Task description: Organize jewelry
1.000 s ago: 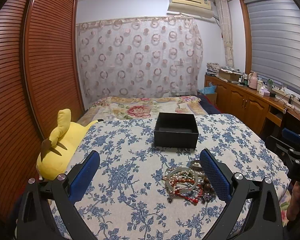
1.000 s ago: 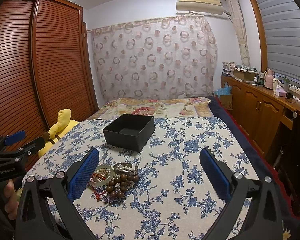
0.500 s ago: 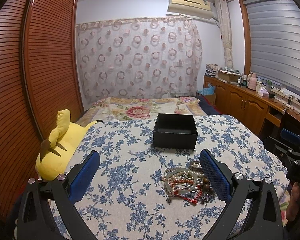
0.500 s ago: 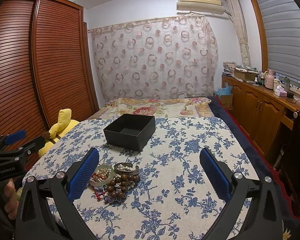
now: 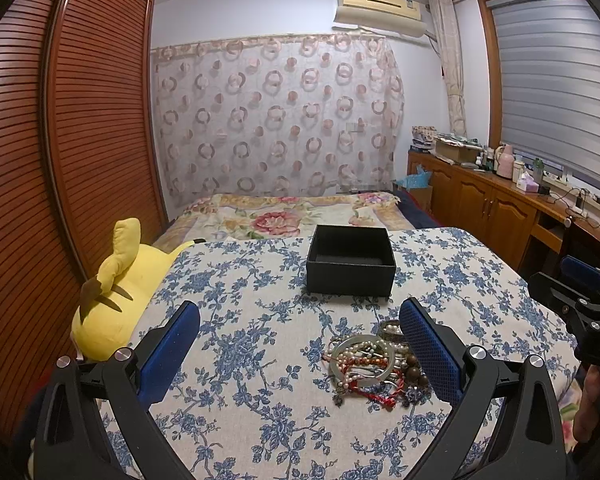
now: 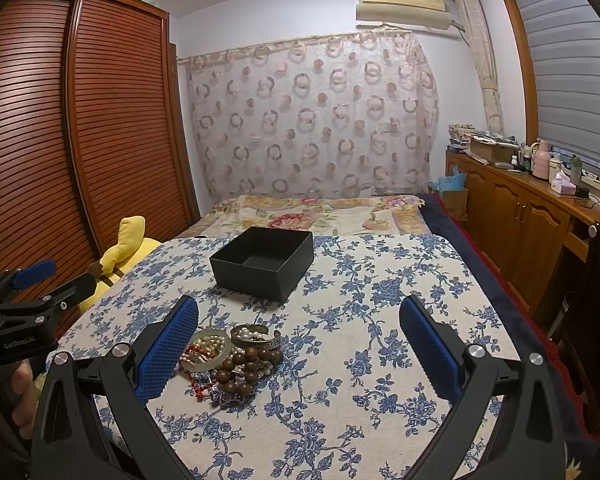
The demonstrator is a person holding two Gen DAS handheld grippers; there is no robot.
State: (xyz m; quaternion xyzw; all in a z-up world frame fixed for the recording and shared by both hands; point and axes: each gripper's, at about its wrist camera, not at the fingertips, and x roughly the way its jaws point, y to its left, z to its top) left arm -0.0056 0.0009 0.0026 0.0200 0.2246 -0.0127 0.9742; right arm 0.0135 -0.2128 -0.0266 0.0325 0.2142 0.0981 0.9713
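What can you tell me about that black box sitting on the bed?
The black box is square, open-topped and lidless, with straight matte walls that look like card. Its inside, as far as can be seen, is dark and empty. It sits upright on the blue floral bedspread, turned at a slight angle in the right wrist view. The jewelry pile lies nearer the camera, apart from the box. Neither tool touches it.
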